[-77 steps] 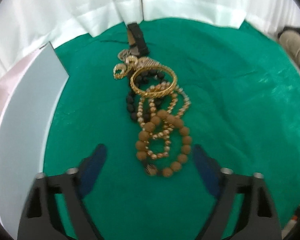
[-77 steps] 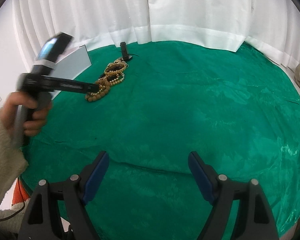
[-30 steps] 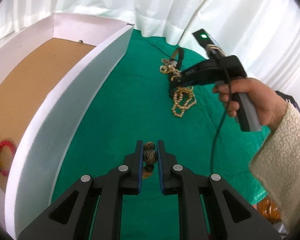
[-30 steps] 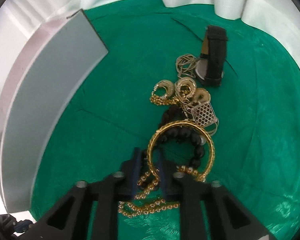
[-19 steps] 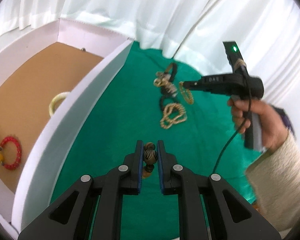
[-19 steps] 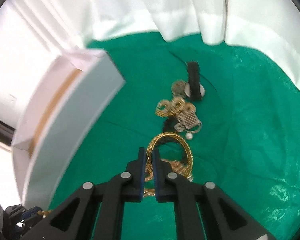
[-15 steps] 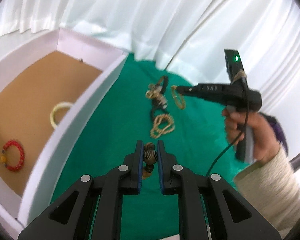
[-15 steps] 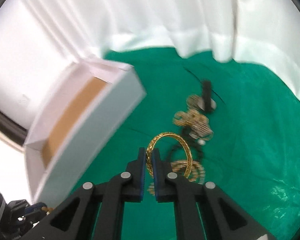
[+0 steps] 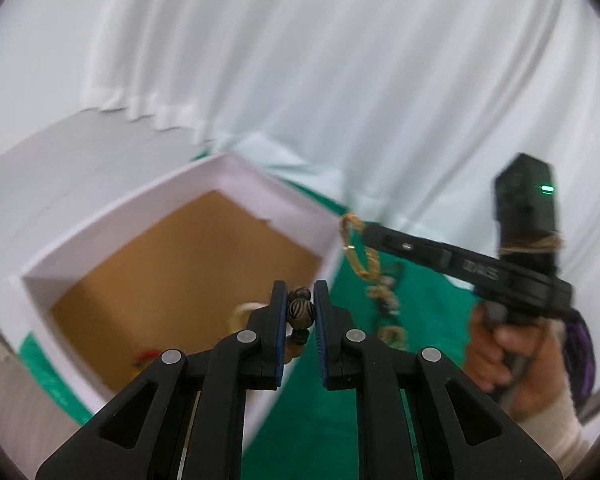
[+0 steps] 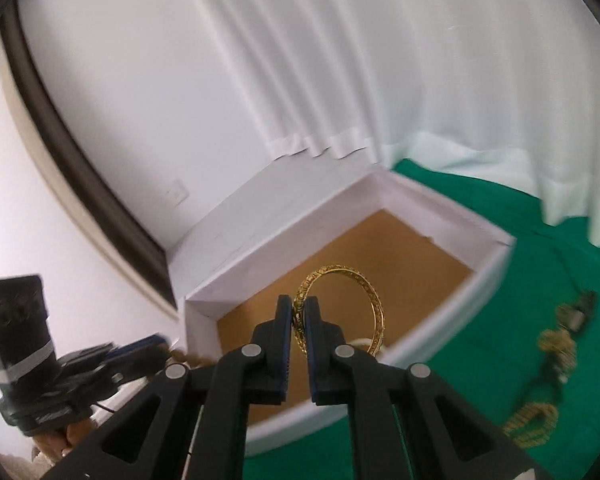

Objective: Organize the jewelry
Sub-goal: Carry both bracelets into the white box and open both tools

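Left claw (image 9: pixel 298 312): clenched on a striped brown bead (image 9: pixel 300 311) of a beaded bracelet; a smaller bead hangs just below it between the pads. The claw is held in the air above the near wall of the white box (image 9: pixel 80 240), pointing down toward its brown floor.

Right claw (image 10: pixel 299 322): clenched on the rim of a gold bangle (image 10: pixel 370 284), which stands upright past the fingertips, its ring seen over the box's brown floor. In the left wrist view the same bangle (image 9: pixel 358 248) hangs at the tip of the right claw, above the far-right wall of the box, with the person's hand (image 9: pixel 512 356) on the handle.

White box (image 10: pixel 420 196): open top, brown lining, set at the left of the green-covered surface (image 10: pixel 480 380). Inside, partly hidden: a pale ring-shaped bracelet (image 9: pixel 242 312) and a blurred red item (image 9: pixel 146 356).

Remaining jewelry pile (image 10: pixel 556 356): on the green cloth to the right of the box, apart from it; gold bead strands, dark beads and a dark strap, blurred.

Backdrop: white curtain (image 9: pixel 300 60).
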Demonstrator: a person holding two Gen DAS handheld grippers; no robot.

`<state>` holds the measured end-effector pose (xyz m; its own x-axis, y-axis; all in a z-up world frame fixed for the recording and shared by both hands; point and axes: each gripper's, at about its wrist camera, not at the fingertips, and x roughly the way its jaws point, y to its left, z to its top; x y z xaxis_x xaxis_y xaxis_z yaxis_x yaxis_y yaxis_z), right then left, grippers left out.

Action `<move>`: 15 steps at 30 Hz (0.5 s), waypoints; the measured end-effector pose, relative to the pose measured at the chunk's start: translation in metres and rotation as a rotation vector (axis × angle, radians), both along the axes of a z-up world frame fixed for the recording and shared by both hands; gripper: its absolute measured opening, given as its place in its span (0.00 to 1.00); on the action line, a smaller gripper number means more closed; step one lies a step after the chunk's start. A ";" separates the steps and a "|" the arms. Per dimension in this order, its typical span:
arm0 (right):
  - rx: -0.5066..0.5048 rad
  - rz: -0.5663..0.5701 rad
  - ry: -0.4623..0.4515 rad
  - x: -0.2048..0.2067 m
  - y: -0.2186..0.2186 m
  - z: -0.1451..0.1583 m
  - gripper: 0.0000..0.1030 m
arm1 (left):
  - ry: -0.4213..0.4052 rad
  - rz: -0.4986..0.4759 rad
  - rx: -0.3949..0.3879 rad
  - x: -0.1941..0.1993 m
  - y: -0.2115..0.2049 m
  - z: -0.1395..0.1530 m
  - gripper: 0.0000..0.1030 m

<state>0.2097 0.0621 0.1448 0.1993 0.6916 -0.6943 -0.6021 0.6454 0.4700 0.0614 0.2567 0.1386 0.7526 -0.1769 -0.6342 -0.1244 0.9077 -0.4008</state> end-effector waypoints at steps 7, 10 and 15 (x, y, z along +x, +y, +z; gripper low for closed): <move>-0.110 0.132 -0.008 -0.016 0.091 -0.056 0.06 | 0.194 0.132 0.021 0.020 0.052 -0.077 0.11; -0.156 0.170 -0.006 -0.024 0.112 -0.080 0.06 | 0.258 0.157 0.012 0.024 0.061 -0.105 0.11; -0.214 0.218 -0.017 -0.042 0.130 -0.104 0.08 | 0.298 0.188 0.029 0.017 0.069 -0.120 0.11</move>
